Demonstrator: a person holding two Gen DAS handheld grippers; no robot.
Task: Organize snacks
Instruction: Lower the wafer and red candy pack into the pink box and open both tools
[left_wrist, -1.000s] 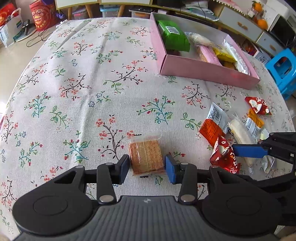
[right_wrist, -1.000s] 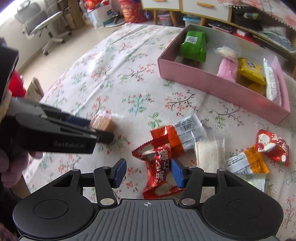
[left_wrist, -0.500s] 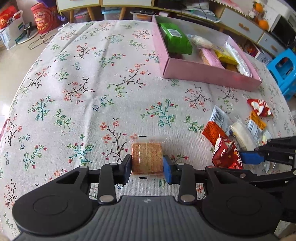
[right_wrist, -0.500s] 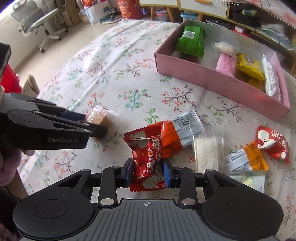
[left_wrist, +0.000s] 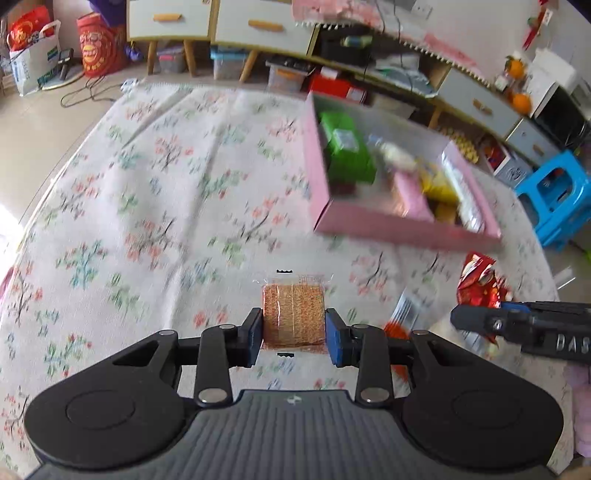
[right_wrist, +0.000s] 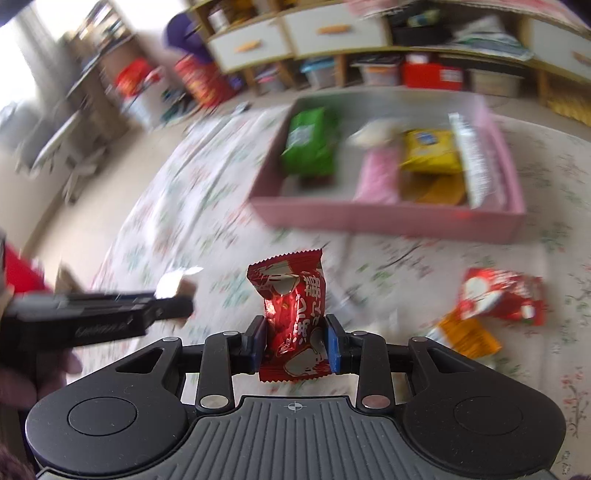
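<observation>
Because both snacks seem bound for the pink box (right_wrist: 388, 218) across the tabletop (left_wrist: 155, 206), the left tool (left_wrist: 294, 329) clamps a cracker pack (left_wrist: 294, 314) and the right tool (right_wrist: 295, 345) pinches a red packet (right_wrist: 291, 314), each apparently lifted clear, though blur obscures this.

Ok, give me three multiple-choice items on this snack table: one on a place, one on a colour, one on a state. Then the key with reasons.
1. Where does the green packet lie?
A. in the pink box
B. on the blue stool
C. on the tablecloth beside the box

2. What colour is the wrapper held by the right claw?
A. yellow
B. red
C. green

3. What is the state of the left claw?
A. wide open, nothing between the pads
B. shut with nothing in it
C. shut on the cracker pack

Key: 1 A, the green packet sits inside the box's left end. 2 B, the red snack packet is pinched between the pads. 3 C, both pads press the sides of the cracker pack.
</observation>
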